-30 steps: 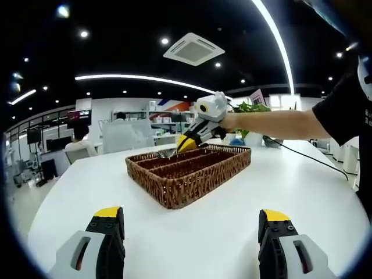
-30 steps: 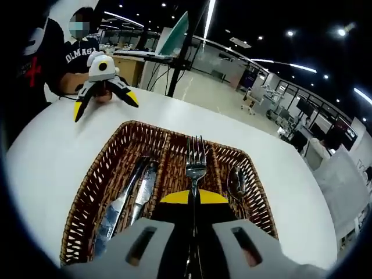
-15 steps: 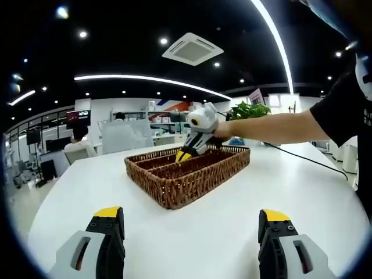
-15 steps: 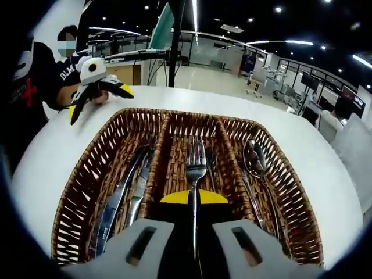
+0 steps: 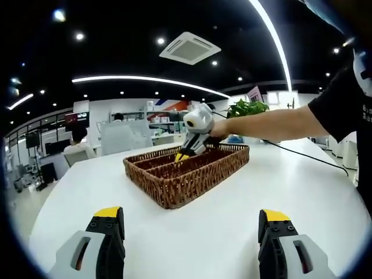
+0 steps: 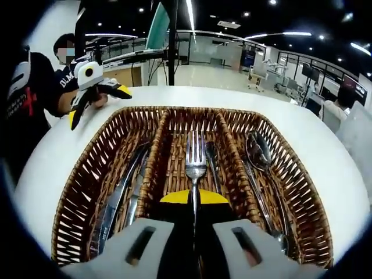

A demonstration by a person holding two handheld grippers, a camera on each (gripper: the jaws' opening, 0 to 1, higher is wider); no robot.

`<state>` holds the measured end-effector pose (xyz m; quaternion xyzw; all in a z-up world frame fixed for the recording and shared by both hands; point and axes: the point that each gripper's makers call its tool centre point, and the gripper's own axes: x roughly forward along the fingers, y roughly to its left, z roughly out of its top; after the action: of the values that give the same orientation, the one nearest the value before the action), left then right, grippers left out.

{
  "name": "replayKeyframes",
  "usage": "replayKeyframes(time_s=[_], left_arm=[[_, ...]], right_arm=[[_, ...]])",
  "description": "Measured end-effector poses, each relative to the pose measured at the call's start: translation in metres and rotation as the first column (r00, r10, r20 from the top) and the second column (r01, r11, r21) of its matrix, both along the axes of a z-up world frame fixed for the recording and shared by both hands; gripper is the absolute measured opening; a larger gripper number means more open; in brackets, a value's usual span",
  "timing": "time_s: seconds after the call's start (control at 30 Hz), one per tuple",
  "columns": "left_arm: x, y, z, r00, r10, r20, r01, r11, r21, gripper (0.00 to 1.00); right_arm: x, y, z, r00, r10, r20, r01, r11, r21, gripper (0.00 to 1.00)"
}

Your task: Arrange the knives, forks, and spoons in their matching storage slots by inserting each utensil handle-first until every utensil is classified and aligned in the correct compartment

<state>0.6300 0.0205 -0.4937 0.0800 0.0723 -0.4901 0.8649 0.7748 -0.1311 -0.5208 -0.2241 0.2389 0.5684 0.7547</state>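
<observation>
In the right gripper view, the right gripper (image 6: 194, 197) pinches a fork (image 6: 195, 168) by its handle between yellow-tipped jaws pressed together, tines pointing away over the middle compartment of a wicker tray (image 6: 87, 174). A second fork (image 6: 211, 165) lies just beside it in that same slot. Knives (image 6: 119, 195) rest in the compartment on the view's left, spoons (image 6: 260, 160) in the one on its right. Past the tray's far rim, the left gripper (image 6: 99, 99) sits on the white table (image 6: 40, 168), held by a person in a dark shirt (image 6: 29, 99). In the left gripper view, the left gripper's (image 5: 192, 224) jaws stand spread wide above the table, and the right gripper (image 5: 183, 155) dips into the tray (image 5: 186, 180) beyond.
</observation>
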Motion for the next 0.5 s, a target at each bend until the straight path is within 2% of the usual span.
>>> replayKeyframes(time_s=[0.1,0.2,0.4,0.5], left_arm=[[-0.0003,0.0002,0.0019,1.000,0.002,0.005,-0.002,1.000,0.001,1.00],[0.0002,0.0014,0.0044,1.000,0.007,0.008,-0.007,1.000,-0.006,1.00],[0.0013,0.0021,0.0049,1.000,0.012,0.018,-0.012,1.000,0.000,1.00],[0.0015,0.0019,0.0027,1.000,0.011,0.018,-0.011,1.000,0.007,1.00]], right_arm=[[-0.0006,0.0007,0.0001,1.000,0.001,-0.009,-0.001,1.000,0.005,0.01],[-0.0020,0.0022,0.0013,1.000,0.012,0.012,-0.012,1.000,-0.001,0.02],[0.0007,0.0035,0.0021,1.000,-0.023,0.013,0.023,1.000,-0.006,0.02],[0.0036,0.0034,0.0033,0.998,-0.037,0.041,0.038,0.999,-0.020,0.07]])
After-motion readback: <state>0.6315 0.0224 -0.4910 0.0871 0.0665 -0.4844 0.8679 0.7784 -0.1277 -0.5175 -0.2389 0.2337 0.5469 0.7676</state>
